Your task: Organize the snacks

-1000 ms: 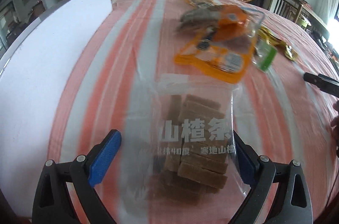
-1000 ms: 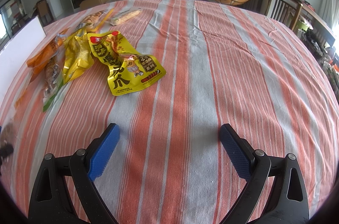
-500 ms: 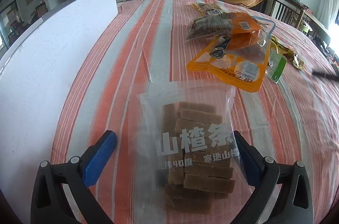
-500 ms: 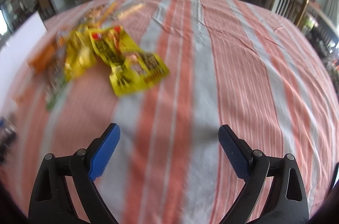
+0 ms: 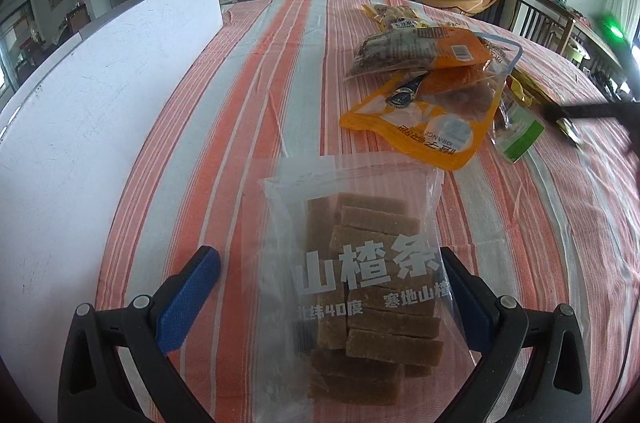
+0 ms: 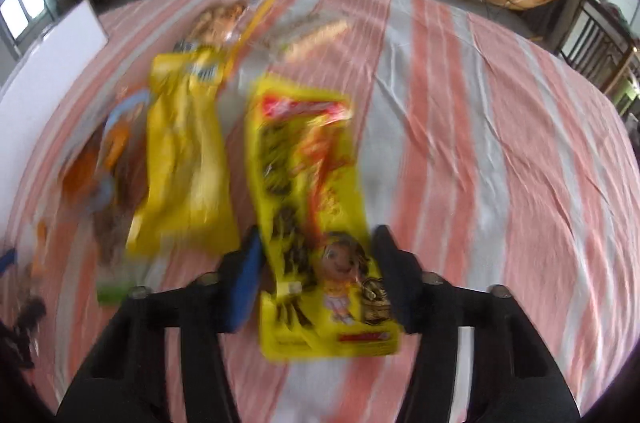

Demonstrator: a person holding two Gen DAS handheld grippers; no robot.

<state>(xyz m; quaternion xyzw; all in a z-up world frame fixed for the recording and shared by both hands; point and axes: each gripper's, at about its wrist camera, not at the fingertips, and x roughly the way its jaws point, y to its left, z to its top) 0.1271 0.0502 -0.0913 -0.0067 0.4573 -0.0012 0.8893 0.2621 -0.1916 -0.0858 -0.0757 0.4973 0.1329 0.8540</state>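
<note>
So the right gripper (image 6: 316,255) is parked over the crinkly yellow foil snack packet with the cartoon face (image 6: 316,223). The packet's long axis runs straight away from the fingers, lying flat on the orange-and-white striped tablecloth (image 6: 500,151). Its jaws have just been closing, and the packet sits between them, though it's too blurry to say if the pads bite yet. The left gripper (image 5: 332,283) gapes wide around the clear bag of brown hawthorn strips (image 5: 360,283), not squeezing. The right one's clearly nearer the yellow packet.
</note>
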